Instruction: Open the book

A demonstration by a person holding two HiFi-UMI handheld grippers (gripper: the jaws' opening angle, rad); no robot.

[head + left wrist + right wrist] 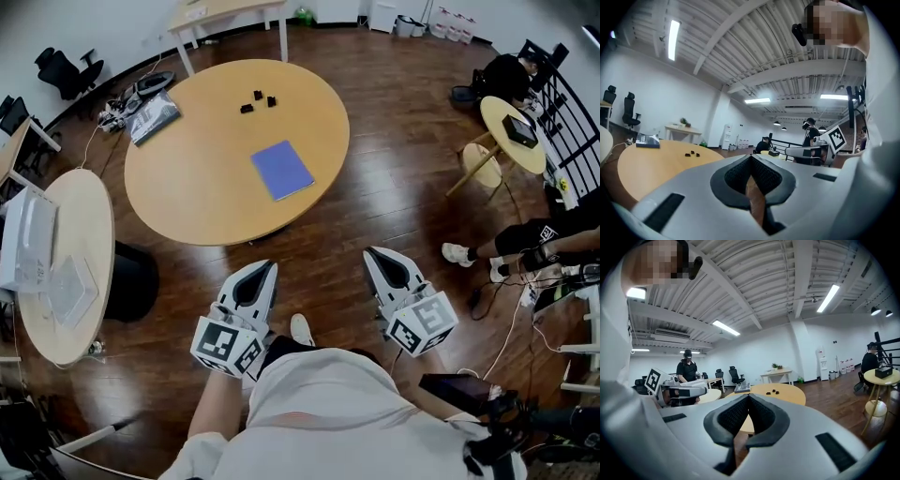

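A closed blue book (282, 170) lies flat on the round wooden table (187, 187), on its right half. Both grippers hang over the dark wood floor, short of the table's near edge and apart from the book. My left gripper (268, 266) is shut with nothing in it, and its tips meet in the left gripper view (751, 157). My right gripper (371, 252) is likewise shut and empty (749, 395). Neither gripper view shows the book; each shows only the tabletop (651, 161) (780, 392) ahead.
Three small black pieces (258, 99) sit at the table's far side and a grey device (153, 117) at its left edge. A second round table (66, 272) and a black stool (131, 279) stand at left. A seated person (511, 77) and a small table (511, 141) are at right.
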